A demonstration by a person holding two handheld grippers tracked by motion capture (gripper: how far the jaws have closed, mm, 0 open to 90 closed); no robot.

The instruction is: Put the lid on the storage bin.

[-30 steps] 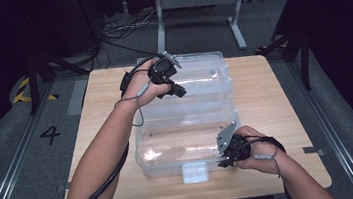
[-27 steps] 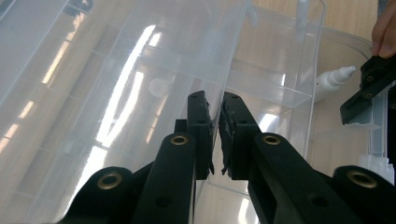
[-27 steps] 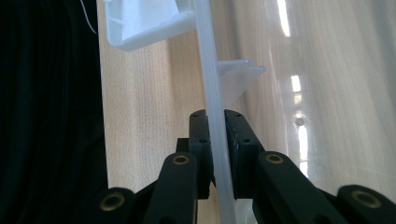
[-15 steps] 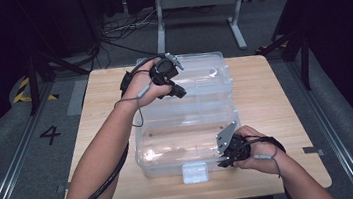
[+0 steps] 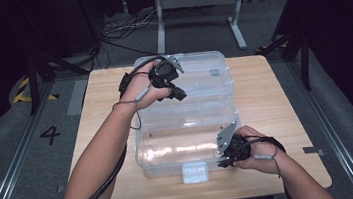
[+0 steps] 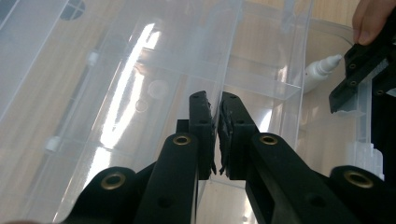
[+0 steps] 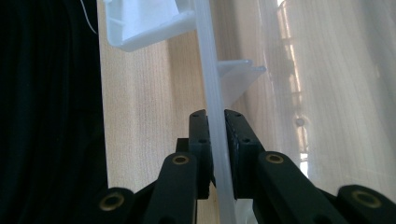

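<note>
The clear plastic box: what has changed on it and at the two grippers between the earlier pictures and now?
Almost nothing visibly changed. The left gripper stays clamped on a thin clear wall at the far part of the clear plastic box. The right gripper still pinches the near wall beside the white latch. Box, lid and both hands lie as before on the wooden table.

Overhead light falls bright on the bench (image 5: 274, 93) at mid-frame in the high view, while the surroundings sink into near black. Glare streaks the clear box (image 6: 140, 70) at left of the left gripper view. The close black jaws look soft, slightly blurred.
</note>
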